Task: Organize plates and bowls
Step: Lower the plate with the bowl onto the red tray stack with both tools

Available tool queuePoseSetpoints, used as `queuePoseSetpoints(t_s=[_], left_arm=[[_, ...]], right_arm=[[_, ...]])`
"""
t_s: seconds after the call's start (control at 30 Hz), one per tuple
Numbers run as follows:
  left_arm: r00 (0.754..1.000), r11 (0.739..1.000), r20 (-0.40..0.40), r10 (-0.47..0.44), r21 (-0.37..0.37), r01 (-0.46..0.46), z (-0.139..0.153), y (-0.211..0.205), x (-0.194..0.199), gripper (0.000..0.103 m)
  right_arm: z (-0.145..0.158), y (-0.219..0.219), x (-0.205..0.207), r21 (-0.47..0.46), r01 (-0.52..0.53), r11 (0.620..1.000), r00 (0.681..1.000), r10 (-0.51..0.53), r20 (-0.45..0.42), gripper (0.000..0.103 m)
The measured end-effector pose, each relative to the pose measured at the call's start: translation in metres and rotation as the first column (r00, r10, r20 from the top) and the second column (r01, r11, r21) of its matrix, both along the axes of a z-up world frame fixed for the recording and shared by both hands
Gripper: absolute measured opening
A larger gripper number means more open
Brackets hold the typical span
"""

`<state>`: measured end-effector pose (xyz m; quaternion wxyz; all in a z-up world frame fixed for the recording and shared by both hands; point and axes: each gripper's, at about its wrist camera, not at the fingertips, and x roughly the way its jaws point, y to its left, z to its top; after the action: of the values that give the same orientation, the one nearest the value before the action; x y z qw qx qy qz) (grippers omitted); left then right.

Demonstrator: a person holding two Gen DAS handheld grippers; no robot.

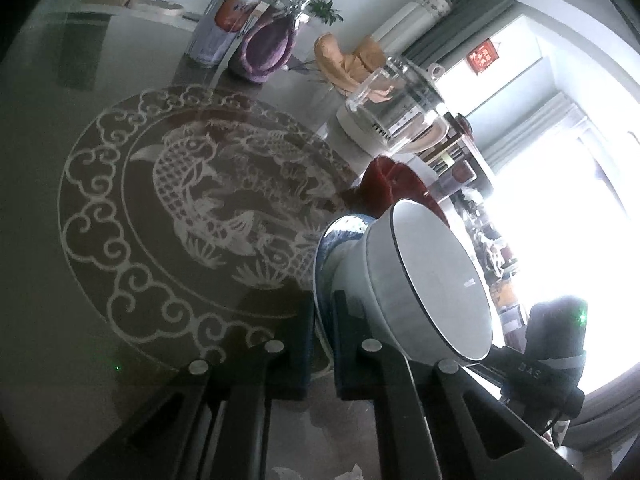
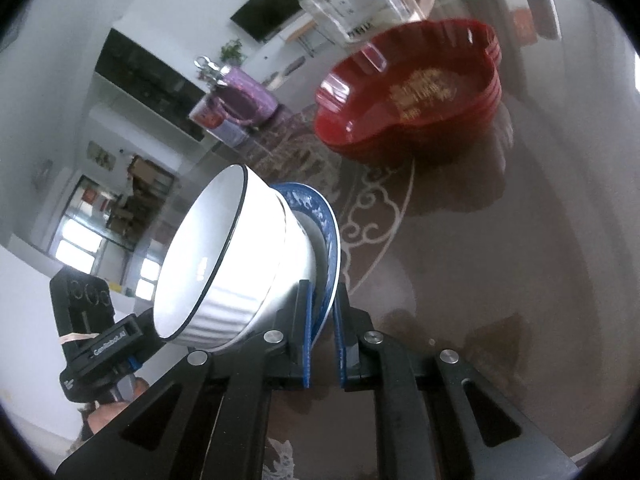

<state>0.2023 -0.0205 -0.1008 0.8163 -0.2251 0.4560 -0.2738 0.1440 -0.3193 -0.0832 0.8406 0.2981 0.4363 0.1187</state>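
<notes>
— So what sits around the fingers?

— Both grippers are clamped on one blue-patterned plate (image 2: 330, 240), each on a part of its rim. The left gripper (image 1: 322, 344) has its fingers (image 1: 346, 320) pressed either side of the rim, and the right gripper (image 2: 322, 332) does the same with its blue pads. A white bowl (image 2: 224, 264) with a thin dark rim line sits on that plate, to the left of the right fingers and to the right of the left ones. In both views the plate and bowl look tilted steeply.

— Anything in the way?

— Beyond the right fingertips, up and to the right, stands a stack of red lobed dishes (image 2: 412, 92); the edges suggest several, though I cannot count them exactly. Past that is a clear glass jug (image 2: 352, 4) with printed marks. Farther off from the left fingers are a purple pouch-like thing (image 1: 268, 48), a carton (image 1: 214, 28) and some tan wrapping (image 1: 344, 64).

— Counts?

— One plate, one bowl, one red stack, one jug. Each gripper shows at the edge of the other's view.

— And the surface?

— A glass-topped table (image 1: 60, 100), brown underneath, with a round frosted fish-and-cloud motif (image 1: 200, 216) just ahead of the left fingers. The room has white walls, a dark screen (image 2: 268, 16) on one, a small plant and bright windows (image 1: 560, 220).
</notes>
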Motion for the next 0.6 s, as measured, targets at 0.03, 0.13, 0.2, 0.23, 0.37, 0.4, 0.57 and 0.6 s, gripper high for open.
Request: queuePoseSetpoints(t_s=[0.03,0.13,0.2,0.23,0.37,0.4,0.57,0.6], left_arm=[[1.0,1.0,0.006,0.001,-0.002,-0.001,0.004,-0.001,0.002,0.006],[1.0,1.0,0.023,-0.004,-0.012,0.005,0.016,-0.005,0.011,0.006],[0.999,1.0,0.041,-0.014,-0.011,0.014,0.026,-0.011,0.018,0.006],[0.999,1.0,0.05,-0.018,-0.01,0.019,0.03,-0.014,0.022,0.006],[0.996,0.999,0.084,-0.041,-0.009,0.042,0.049,-0.032,0.043,0.006],[0.994,0.999,0.094,-0.046,-0.009,0.047,0.053,-0.038,0.049,0.006],[0.987,0.997,0.139,-0.081,-0.005,0.082,0.068,-0.072,0.08,0.006],[0.986,0.996,0.142,-0.087,-0.004,0.088,0.069,-0.078,0.086,0.006]], right_arm=[[0.003,-0.001,0.0,-0.002,0.0,1.0,1.0,0.0,0.006,0.011],[0.017,-0.004,0.004,-0.008,0.001,1.0,0.999,-0.001,0.037,0.011],[0.026,-0.008,0.007,-0.012,0.003,1.0,0.999,-0.002,0.052,0.011],[0.03,-0.01,0.008,-0.015,0.006,1.0,0.998,-0.005,0.06,0.011],[0.049,-0.023,0.02,-0.038,0.017,0.999,0.996,-0.013,0.093,0.012],[0.052,-0.028,0.02,-0.043,0.02,0.999,0.995,-0.016,0.099,0.012],[0.067,-0.053,0.039,-0.082,0.049,0.995,0.991,-0.038,0.126,0.012],[0.067,-0.058,0.042,-0.087,0.053,0.995,0.991,-0.042,0.129,0.012]])
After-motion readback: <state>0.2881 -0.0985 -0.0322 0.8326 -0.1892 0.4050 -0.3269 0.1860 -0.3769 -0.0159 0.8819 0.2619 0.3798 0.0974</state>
